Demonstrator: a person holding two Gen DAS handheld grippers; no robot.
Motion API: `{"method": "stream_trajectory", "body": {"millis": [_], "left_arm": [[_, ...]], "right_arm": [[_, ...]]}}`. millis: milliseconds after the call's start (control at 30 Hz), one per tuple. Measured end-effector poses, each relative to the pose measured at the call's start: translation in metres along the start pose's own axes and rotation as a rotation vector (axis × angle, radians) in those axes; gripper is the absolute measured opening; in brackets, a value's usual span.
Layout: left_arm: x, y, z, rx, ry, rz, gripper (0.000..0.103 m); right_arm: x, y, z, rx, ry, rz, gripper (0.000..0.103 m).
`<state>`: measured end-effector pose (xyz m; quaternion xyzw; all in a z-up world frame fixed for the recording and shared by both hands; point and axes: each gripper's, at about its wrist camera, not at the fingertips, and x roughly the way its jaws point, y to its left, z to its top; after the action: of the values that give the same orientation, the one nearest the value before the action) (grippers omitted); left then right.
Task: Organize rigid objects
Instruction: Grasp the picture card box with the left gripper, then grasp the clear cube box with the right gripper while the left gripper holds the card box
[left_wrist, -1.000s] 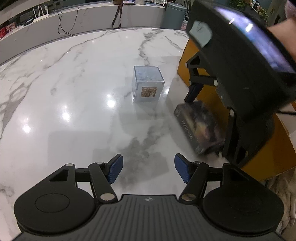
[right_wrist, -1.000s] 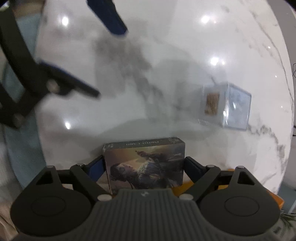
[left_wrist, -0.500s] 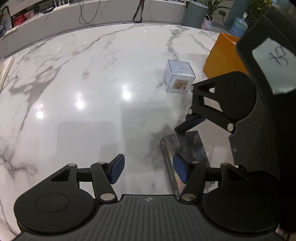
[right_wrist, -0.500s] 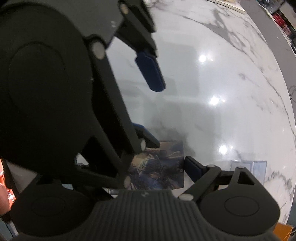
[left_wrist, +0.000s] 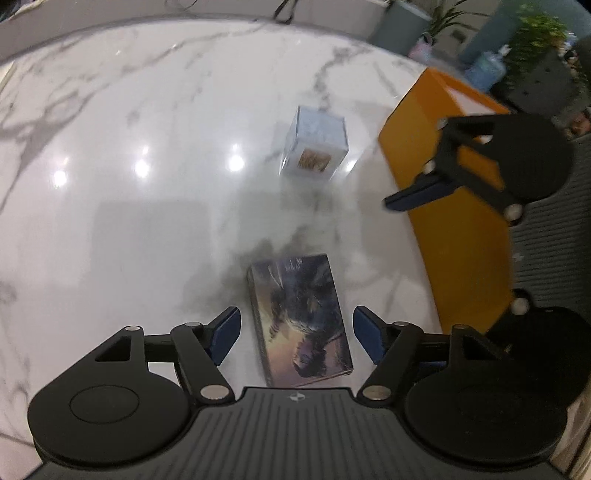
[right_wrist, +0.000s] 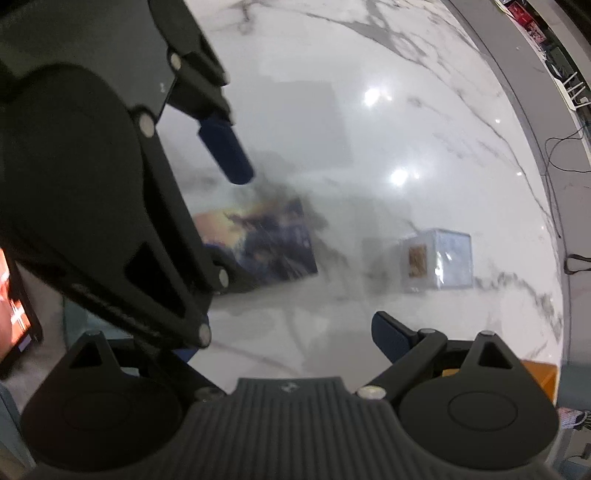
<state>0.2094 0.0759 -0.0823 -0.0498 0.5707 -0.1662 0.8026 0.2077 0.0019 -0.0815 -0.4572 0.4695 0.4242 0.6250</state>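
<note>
An illustrated card box (left_wrist: 301, 317) lies flat on the white marble table (left_wrist: 129, 221). My left gripper (left_wrist: 295, 332) straddles the box. Its jaws are opening, and a gap shows on both sides between the blue pads and the box. Farther back stands a clear cube box (left_wrist: 314, 147) with a small picture on its front. My right gripper (right_wrist: 288, 343) hangs above the table to the right, open and empty. One of its fingers (left_wrist: 421, 192) shows in front of the orange box (left_wrist: 461, 240). In the right wrist view the left gripper's body hides part of the card box (right_wrist: 269, 240).
The tall orange box stands along the table's right side. A lit screen (right_wrist: 14, 306) sits past the table edge near the right gripper. Bins and potted plants (left_wrist: 535, 40) stand beyond the far edge, and cables (right_wrist: 565, 147) lie on the counter behind.
The right gripper set the card box down flat, let go and rose away to the right. The left gripper moved over the box, which now lies between its fingers.
</note>
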Motion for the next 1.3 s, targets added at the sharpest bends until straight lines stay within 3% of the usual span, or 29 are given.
{"method": "stream_trajectory", "body": {"millis": [167,300,600,767,867,967,1200,1300], "left_arm": [[0.016,-0.013,0.000,-0.010,0.032,0.057,0.082],[0.027,-0.016,-0.001,-0.002,0.057,0.095,0.075],[0.026,-0.015,-0.001,-0.005,0.030,0.095,0.069],[0.020,-0.003,0.003,-0.024,0.001,0.132,0.069],[0.016,0.016,0.009,-0.068,-0.027,0.158,0.068],[0.014,0.030,0.015,-0.098,-0.058,0.190,0.068],[0.013,0.044,0.024,-0.139,-0.093,0.195,0.068],[0.011,0.050,0.026,-0.155,-0.103,0.192,0.068]], "right_arm": [[0.003,-0.005,-0.016,-0.013,0.017,-0.036,0.092],[-0.001,-0.010,-0.034,0.003,0.011,-0.046,0.092],[0.002,-0.018,-0.028,0.031,-0.004,-0.087,0.092],[-0.007,-0.025,-0.021,0.080,-0.024,-0.184,0.082],[-0.005,-0.039,-0.014,0.199,-0.042,-0.216,0.078],[-0.002,-0.061,-0.008,0.403,-0.074,-0.218,0.078],[0.003,-0.110,-0.018,0.935,-0.189,-0.168,0.089],[0.013,-0.121,-0.024,1.091,-0.214,-0.114,0.090]]}}
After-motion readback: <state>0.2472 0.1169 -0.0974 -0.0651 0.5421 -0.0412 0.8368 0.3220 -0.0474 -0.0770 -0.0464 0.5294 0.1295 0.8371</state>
